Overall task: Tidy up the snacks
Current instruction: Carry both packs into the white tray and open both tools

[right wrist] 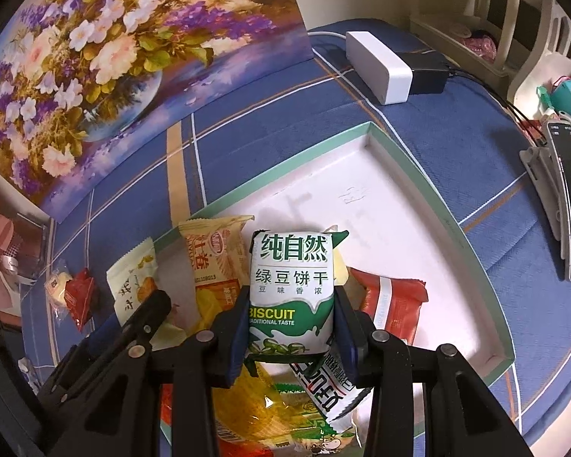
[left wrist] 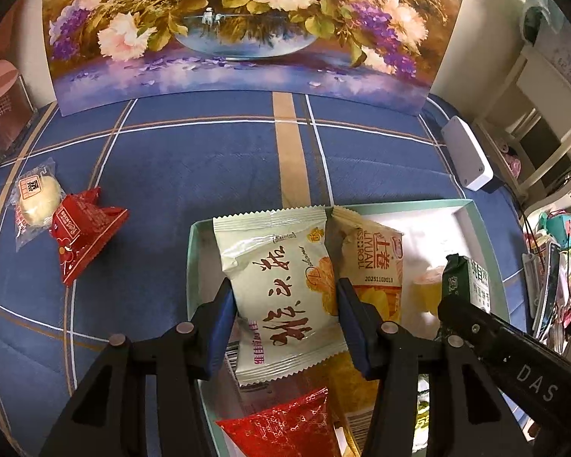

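My left gripper [left wrist: 285, 304] is shut on a pale green pastry packet [left wrist: 281, 285] with red characters, held over the left end of the teal-rimmed white box [left wrist: 479, 228]. My right gripper [right wrist: 291, 316] is shut on a green and white mung bean biscuit packet [right wrist: 291, 285], held over the same box [right wrist: 399, 160]. In the box lie an orange egg-roll packet [left wrist: 373, 262], a red packet [left wrist: 285, 426], an orange-red packet [right wrist: 392, 301] and several others. On the cloth to the left lie a clear-wrapped bun [left wrist: 34, 198] and a red triangular packet [left wrist: 83, 232].
A blue checked cloth [left wrist: 171, 175] covers the table. A flower painting [left wrist: 243, 26] stands at the back. A white power box [right wrist: 380, 64] sits behind the box. A phone on a stand [right wrist: 567, 205] is at the right. A clear box [left wrist: 3, 114] is far left.
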Tool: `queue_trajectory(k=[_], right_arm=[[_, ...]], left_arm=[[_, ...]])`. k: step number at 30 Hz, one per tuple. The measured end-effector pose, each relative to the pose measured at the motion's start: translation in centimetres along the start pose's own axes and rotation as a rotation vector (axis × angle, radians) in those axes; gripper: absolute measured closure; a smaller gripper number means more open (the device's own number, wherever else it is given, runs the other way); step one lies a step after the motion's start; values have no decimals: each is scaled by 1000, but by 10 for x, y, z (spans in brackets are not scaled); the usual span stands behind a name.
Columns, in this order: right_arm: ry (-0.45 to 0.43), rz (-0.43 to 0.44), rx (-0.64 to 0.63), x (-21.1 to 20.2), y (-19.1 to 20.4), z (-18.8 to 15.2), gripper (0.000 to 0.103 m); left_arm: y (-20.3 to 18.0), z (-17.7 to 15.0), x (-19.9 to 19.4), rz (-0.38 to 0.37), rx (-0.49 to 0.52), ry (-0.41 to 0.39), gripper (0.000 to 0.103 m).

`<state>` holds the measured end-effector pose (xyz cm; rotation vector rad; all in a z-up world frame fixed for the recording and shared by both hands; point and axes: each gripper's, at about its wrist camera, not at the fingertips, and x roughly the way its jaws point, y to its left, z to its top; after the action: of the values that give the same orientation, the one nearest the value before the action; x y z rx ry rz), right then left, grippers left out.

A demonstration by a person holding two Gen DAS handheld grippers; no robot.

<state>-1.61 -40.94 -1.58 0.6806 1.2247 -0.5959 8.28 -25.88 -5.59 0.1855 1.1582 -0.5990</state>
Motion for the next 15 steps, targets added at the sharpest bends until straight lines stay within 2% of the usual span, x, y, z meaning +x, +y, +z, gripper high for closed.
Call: queue_trajectory(k=[6, 10, 15], right_arm=[[12, -15, -14, 0, 1, 1, 59], [41, -50, -32, 0, 3, 1, 49], [46, -55, -33, -4, 2, 1, 47]], left_arm=[[1, 0, 2, 0, -5, 17, 49], [0, 1, 2, 0, -4, 37, 43], [1, 2, -3, -5, -13, 47, 40]])
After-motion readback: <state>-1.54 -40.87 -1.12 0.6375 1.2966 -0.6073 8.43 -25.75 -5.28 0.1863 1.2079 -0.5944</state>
